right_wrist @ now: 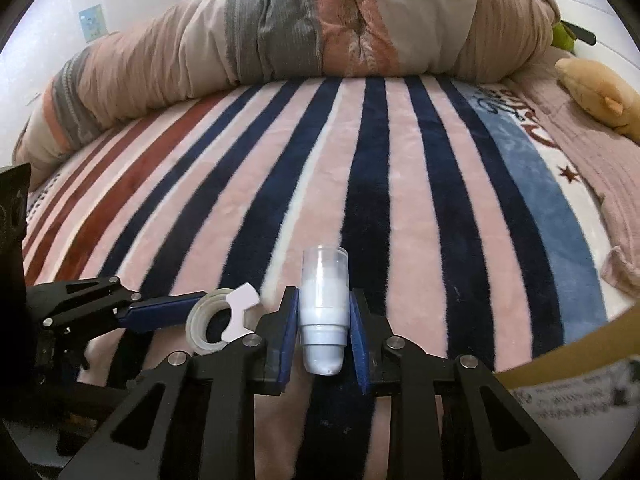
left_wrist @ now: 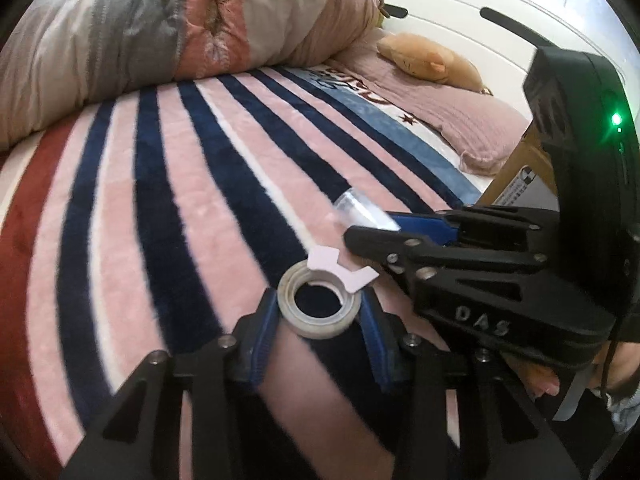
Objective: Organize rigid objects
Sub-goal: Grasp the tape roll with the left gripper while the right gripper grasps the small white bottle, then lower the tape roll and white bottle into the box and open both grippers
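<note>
Left wrist: left gripper (left_wrist: 320,308) clamps tape roll (left_wrist: 316,304); right gripper (right_wrist: 324,320) clamps bottle (right_wrist: 323,312). Carry step; next, cardboard box (right_wrist: 560,344) drop-off.

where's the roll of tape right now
The roll of tape sits between the left hand-held gripper's blue pads above the striped blanket; in the right wrist view it is just left of the white bottle.
</note>
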Demonstrator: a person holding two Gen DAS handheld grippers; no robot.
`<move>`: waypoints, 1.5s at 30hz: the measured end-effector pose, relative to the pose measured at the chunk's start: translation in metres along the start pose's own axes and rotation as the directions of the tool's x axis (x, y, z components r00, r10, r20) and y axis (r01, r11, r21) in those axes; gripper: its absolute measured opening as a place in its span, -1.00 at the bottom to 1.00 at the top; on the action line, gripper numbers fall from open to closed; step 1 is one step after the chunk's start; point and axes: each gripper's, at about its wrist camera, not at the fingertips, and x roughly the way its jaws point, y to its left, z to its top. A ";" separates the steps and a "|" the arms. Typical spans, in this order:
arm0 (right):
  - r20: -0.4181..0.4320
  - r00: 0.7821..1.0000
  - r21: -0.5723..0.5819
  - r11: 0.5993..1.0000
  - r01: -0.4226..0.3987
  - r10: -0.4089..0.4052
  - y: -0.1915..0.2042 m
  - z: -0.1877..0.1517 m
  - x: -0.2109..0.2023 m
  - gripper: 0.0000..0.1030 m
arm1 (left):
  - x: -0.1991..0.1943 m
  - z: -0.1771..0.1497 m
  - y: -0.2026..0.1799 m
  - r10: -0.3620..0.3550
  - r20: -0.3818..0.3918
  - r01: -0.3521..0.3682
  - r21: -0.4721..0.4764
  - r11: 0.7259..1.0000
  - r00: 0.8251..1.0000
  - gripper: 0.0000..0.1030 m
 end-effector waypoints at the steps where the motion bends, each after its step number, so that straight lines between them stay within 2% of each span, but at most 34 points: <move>1: 0.006 1.000 0.000 1.000 -0.005 0.005 0.002 0.001 -0.003 -0.61 | -0.010 -0.001 0.001 0.013 0.009 -0.013 -0.005 1.000 1.000 -0.27; 6: 0.079 0.994 -0.031 0.997 -0.069 0.072 0.031 0.005 -0.051 -0.61 | -0.071 -0.002 -0.001 0.089 0.057 -0.089 -0.007 0.996 0.994 -0.27; 9: 0.154 0.976 -0.065 0.987 -0.145 0.154 0.052 0.008 -0.101 -0.61 | -0.118 0.001 -0.016 0.128 0.105 -0.130 0.012 0.991 0.986 -0.27; 11: 0.203 0.962 -0.092 0.982 -0.166 0.182 0.058 0.008 -0.136 -0.61 | -0.143 0.005 -0.031 0.135 0.137 -0.139 0.019 0.990 0.981 -0.27; 15: 0.275 0.940 -0.110 0.978 -0.176 0.200 0.051 0.006 -0.192 -0.61 | -0.185 0.024 -0.073 0.096 0.204 -0.108 0.045 0.993 0.974 -0.27; 19: 0.324 0.934 -0.096 0.988 -0.125 0.150 0.017 -0.006 -0.241 -0.61 | -0.199 0.042 -0.125 0.050 0.232 -0.080 0.120 0.990 0.972 -0.27; 23: 0.352 0.933 -0.028 0.997 -0.073 0.078 -0.034 -0.021 -0.269 -0.61 | -0.182 0.067 -0.176 -0.063 0.207 0.024 0.187 0.982 0.976 -0.27; 25: 0.337 0.940 -0.003 0.998 -0.056 0.054 -0.058 -0.025 -0.271 -0.61 | -0.167 0.077 -0.197 -0.070 0.179 0.032 0.206 0.978 0.981 -0.27; 28: 0.256 0.966 0.017 0.999 -0.038 0.032 -0.096 -0.033 -0.261 -0.61 | -0.140 0.087 -0.223 -0.068 0.123 0.039 0.224 0.974 0.990 -0.27; 31: 0.182 0.982 0.021 0.999 -0.049 0.045 -0.119 -0.038 -0.244 -0.61 | -0.116 0.091 -0.237 -0.041 0.065 0.026 0.224 0.974 0.997 -0.27; 36: 0.108 0.993 0.007 0.999 -0.043 0.042 -0.134 -0.032 -0.215 -0.60 | -0.080 0.099 -0.244 0.019 0.004 -0.019 0.232 0.973 1.000 -0.25; 40: 0.092 0.994 0.021 0.998 -0.065 0.063 -0.143 -0.031 -0.208 -0.51 | -0.073 0.102 -0.244 0.012 0.010 -0.014 0.241 0.970 1.000 0.05; 42: 0.098 0.993 0.021 0.998 -0.067 0.065 -0.145 -0.034 -0.210 -0.40 | -0.074 0.102 -0.245 0.023 0.017 -0.026 0.238 0.971 1.000 0.13; 45: 0.101 0.993 0.026 0.998 -0.061 0.058 -0.148 -0.037 -0.212 -0.40 | -0.080 0.101 -0.242 0.028 0.032 -0.035 0.229 0.973 0.999 0.23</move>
